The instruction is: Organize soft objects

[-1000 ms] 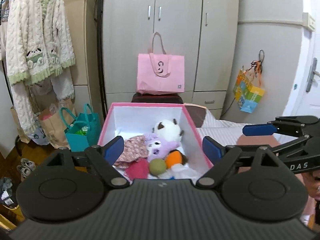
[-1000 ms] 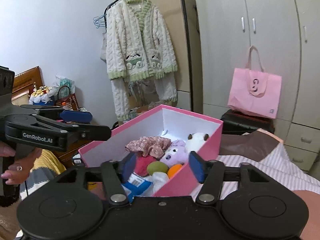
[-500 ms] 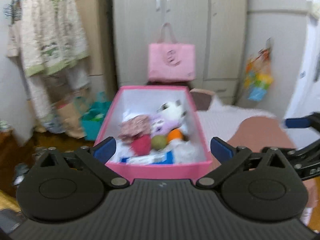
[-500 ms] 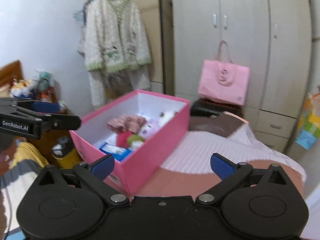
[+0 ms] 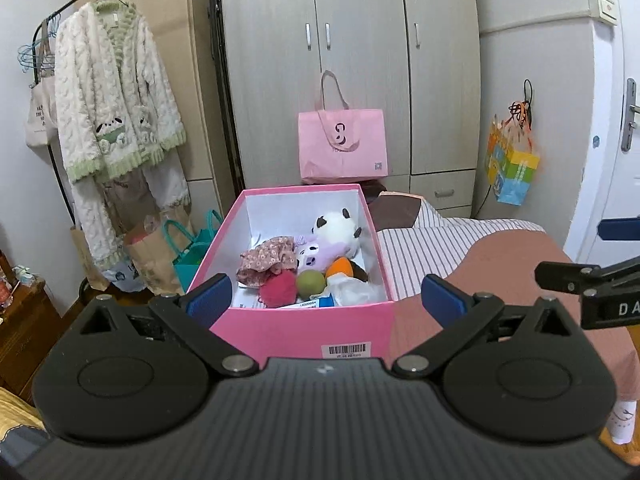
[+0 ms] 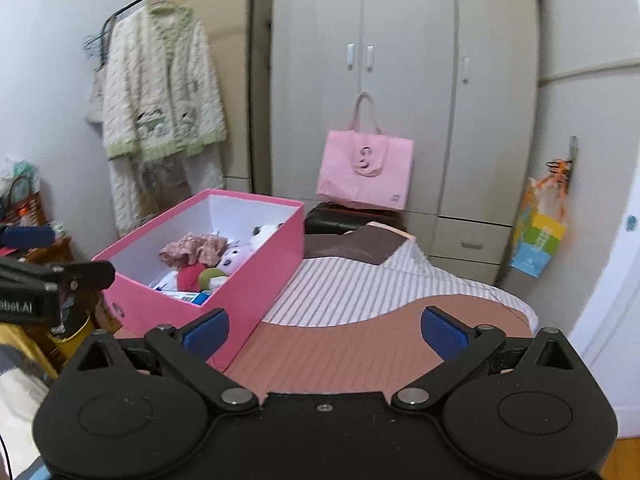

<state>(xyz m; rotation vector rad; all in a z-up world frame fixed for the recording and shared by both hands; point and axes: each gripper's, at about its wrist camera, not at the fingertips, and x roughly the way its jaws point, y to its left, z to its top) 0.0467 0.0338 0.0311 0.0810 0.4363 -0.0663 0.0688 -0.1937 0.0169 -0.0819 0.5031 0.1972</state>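
Left wrist view: both tongs [image 5: 326, 294] [image 6: 324, 330] gape empty; pink box [image 5: 308, 332] near the bed [image 5: 500, 256] edge might tip if nudged

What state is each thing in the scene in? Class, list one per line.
pink box: lid off, holding soft toys
wardrobe doors: closed
pink bag: upright
cardigan: hanging on rail
left gripper: open, empty
right gripper: open, empty
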